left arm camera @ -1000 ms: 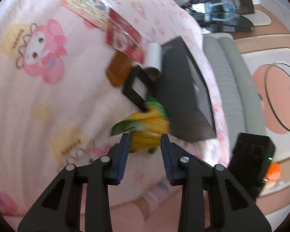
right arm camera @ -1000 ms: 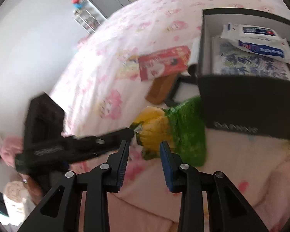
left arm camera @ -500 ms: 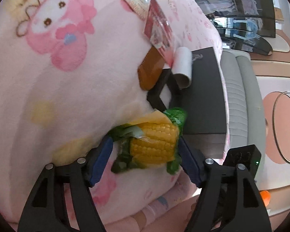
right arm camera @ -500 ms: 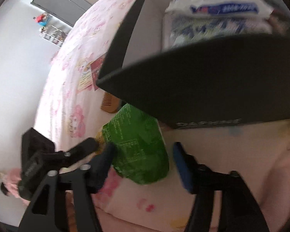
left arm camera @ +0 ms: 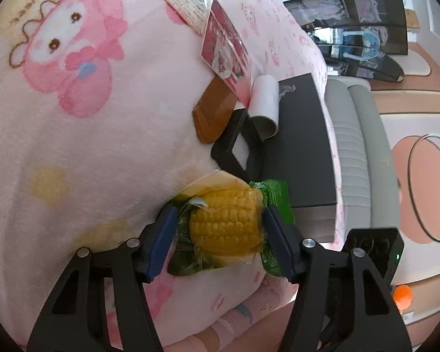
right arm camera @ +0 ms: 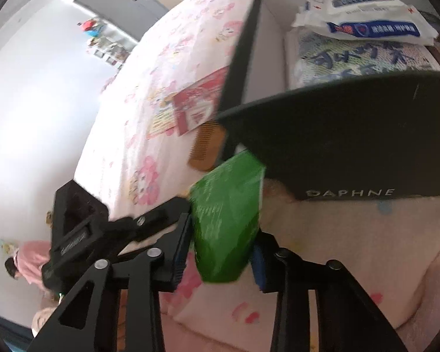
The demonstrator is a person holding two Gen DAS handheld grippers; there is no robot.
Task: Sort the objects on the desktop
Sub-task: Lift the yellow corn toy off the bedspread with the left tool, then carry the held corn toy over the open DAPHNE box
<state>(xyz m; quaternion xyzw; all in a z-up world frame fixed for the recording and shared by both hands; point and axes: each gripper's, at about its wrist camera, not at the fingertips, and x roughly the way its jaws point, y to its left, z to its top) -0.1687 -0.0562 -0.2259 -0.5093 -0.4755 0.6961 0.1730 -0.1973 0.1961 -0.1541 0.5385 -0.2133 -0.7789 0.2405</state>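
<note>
Corn pack (left arm camera: 226,228): one vacuum-sealed cob in a yellow-green pouch, lying on the pink blanket (left arm camera: 88,146) just beside the black box (right arm camera: 352,135). My left gripper (left arm camera: 220,240) straddles the cob, jaws closing, pads at its sides. My right gripper (right arm camera: 220,252) is closing on the green end of the pouch, film already pinched. I'd expect a firm, fairly weighty cob under slick, crinkly film, so grip across the cob, not the loose edge. Count: one comb (left arm camera: 214,114), one white roll (left arm camera: 264,102), two wipe packs (right arm camera: 363,20) in the box.
</note>
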